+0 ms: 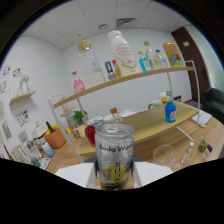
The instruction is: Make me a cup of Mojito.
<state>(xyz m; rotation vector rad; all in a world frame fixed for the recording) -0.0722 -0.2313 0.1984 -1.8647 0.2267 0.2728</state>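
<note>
- Your gripper (116,176) is holding a can (115,155) between its fingers; both are pressing on its sides, and it is tilting slightly.
- The can's label is reading "Soda Wa…", with yellow print below.
- An empty clear glass (164,155) is standing just right of the can, on the table (150,126).
- A blue bottle (170,111) is sitting farther back.
- Bottles are lining the shelf (125,79) above; their labels are unreadable.

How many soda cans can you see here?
1. A single soda water can sits right up close between the gripper fingers, in front of the wooden table. Others might be hidden among the shelf bottles, but none shows.
</note>
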